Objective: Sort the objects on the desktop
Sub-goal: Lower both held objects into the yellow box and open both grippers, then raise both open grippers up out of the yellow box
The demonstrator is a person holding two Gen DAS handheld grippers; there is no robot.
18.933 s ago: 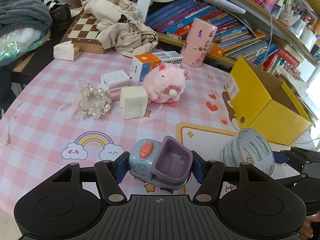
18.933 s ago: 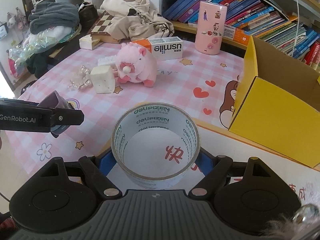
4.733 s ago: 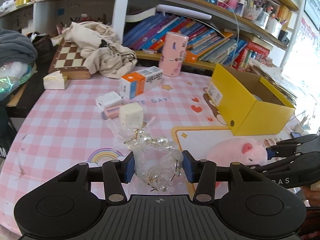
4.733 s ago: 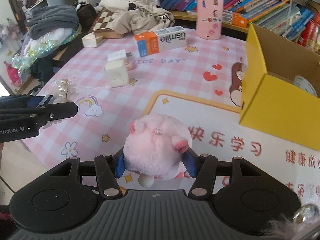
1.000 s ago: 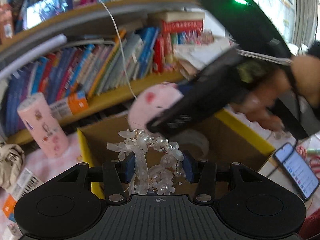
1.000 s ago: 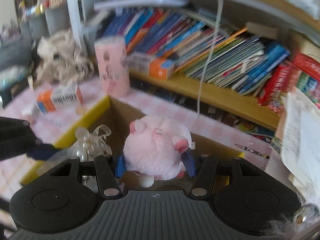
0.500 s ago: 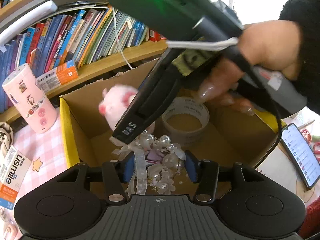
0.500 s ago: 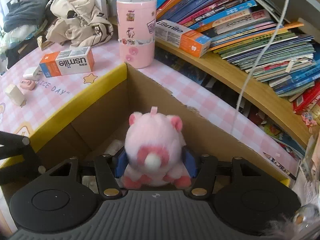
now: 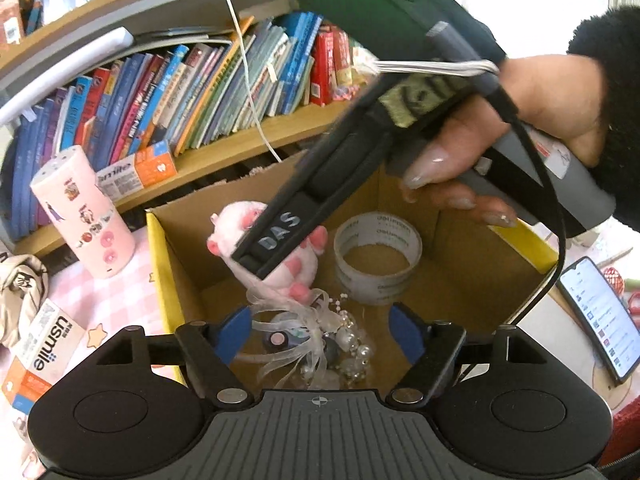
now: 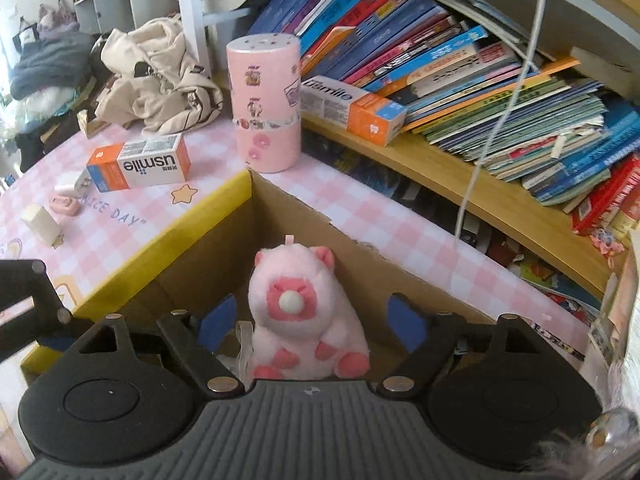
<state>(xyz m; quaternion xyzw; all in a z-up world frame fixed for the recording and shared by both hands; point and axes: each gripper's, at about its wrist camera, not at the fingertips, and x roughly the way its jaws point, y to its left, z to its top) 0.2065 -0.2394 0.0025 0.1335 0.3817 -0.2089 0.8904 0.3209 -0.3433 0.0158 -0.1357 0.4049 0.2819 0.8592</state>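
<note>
Over the yellow box [image 9: 154, 248] I let both go: my left gripper [image 9: 320, 330] is opening off the pearl ribbon bracelet [image 9: 320, 332], my right gripper [image 10: 312, 322] is opening off the pink plush [image 10: 298, 312], both resting inside it beside the tape roll [image 9: 378, 258].

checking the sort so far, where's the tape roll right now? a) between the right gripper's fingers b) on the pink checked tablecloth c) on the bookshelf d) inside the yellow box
d: the tape roll lies on the floor of the yellow box, beside the pink plush pig.
</note>
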